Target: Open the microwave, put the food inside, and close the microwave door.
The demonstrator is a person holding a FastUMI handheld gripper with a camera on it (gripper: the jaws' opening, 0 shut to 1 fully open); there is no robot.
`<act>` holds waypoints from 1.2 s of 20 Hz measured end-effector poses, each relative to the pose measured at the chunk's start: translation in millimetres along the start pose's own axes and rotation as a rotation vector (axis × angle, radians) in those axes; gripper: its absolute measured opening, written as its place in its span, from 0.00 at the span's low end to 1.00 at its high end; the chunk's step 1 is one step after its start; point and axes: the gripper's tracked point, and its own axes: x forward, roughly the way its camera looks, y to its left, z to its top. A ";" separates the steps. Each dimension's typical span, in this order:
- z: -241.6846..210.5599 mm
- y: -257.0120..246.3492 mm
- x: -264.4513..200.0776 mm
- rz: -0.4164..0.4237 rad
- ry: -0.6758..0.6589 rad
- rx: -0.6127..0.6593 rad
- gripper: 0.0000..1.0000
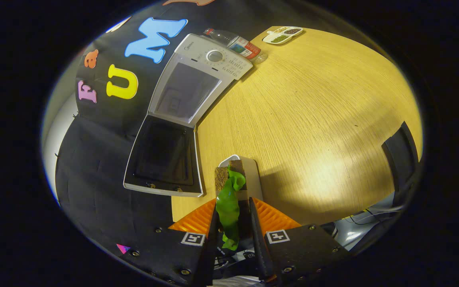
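The claw (232,215) is closed on the food (229,203): both fingers (213,223) press against a green, leaf-shaped piece with a glossy, crinkled surface, and a brown, rough-textured slab sits against it just past the fingertips. Directly beyond the food lies a small white plate (253,175) with rounded corners, resting on the bench (317,119) near its front edge.

The bench is pale wood with a fine straight grain, brightly lit in a patch beside the plate. The microwave (197,75) stands along the bench's far left edge, a white boxy unit with a round dial (214,56) on its control panel. Its door (163,159) hangs wide open, a dark glass pane in a white frame, and the grey cavity shows behind it. The open door lies between the claw and the cavity, a little to the left of the fingers.

Behind the microwave, a clear plastic bottle (235,43) with a red label lies on its side. At the far corner of the bench sits a white divided dish (282,35) holding small dark and greenish bits. A dark rectangular object (401,155) stands at the bench's right edge; what it is cannot be told.
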 end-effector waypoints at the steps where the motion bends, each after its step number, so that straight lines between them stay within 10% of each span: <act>1: 4.3 -3.6 1.8 -0.012 -0.008 -0.004 0.41; 2: 1.0 1.1 1.0 -0.014 0.003 -0.016 0.31; 24: 116.0 161.8 66.0 0.193 -0.223 -0.167 0.31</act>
